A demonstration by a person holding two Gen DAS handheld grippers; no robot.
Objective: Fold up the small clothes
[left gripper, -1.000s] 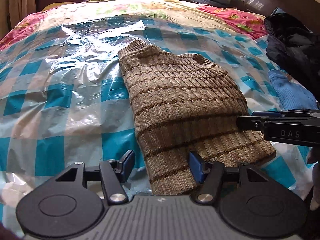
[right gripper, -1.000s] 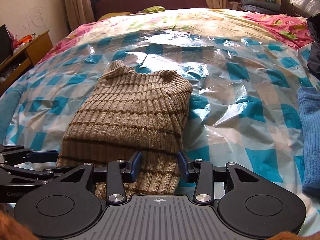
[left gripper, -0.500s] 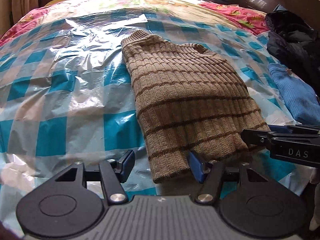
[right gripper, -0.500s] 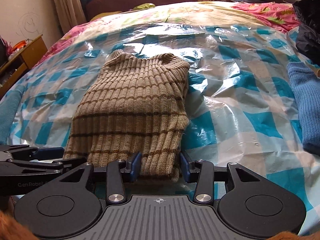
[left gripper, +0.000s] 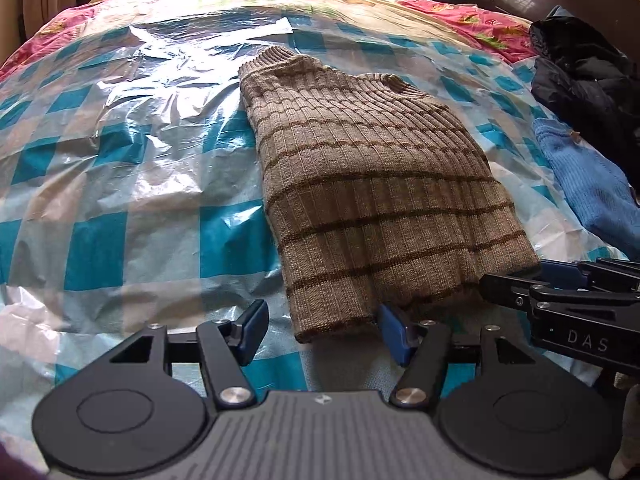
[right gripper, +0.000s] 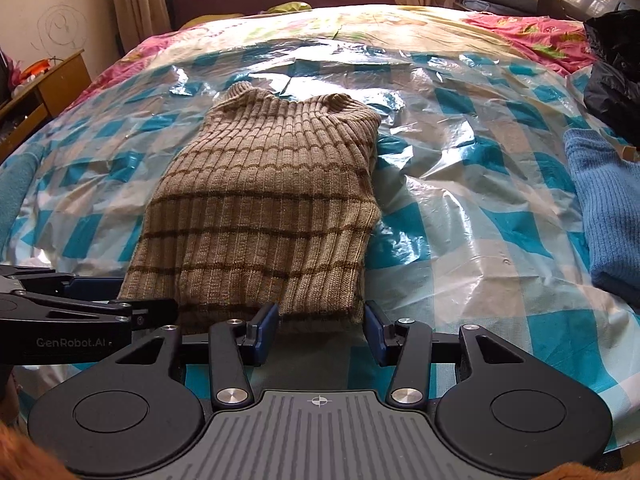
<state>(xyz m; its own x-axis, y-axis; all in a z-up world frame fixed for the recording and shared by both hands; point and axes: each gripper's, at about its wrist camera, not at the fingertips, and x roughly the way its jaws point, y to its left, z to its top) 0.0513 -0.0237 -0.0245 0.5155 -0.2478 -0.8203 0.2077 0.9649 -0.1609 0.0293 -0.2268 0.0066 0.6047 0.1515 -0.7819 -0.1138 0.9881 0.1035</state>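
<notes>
A tan ribbed sweater with brown stripes (left gripper: 360, 184) lies folded into a narrow shape on the blue-checked plastic sheet (left gripper: 120, 200), collar at the far end; it also shows in the right wrist view (right gripper: 264, 208). My left gripper (left gripper: 322, 332) is open just before the sweater's near left corner, with nothing between the jaws. My right gripper (right gripper: 322, 330) is open at the near right hem, empty. Each gripper shows side-on in the other's view, the right one (left gripper: 560, 296) and the left one (right gripper: 72, 312).
A folded blue knit garment (right gripper: 604, 208) lies at the right, also in the left wrist view (left gripper: 588, 184). Dark clothes (left gripper: 580, 80) are piled behind it. A wooden cabinet (right gripper: 44, 88) stands off the bed's left side. A pink floral bedspread (right gripper: 532, 32) lies beyond the sheet.
Both grippers have drawn back toward me from over the sweater's hem. The sweater lies where it was and now sits wholly ahead of both jaws.
</notes>
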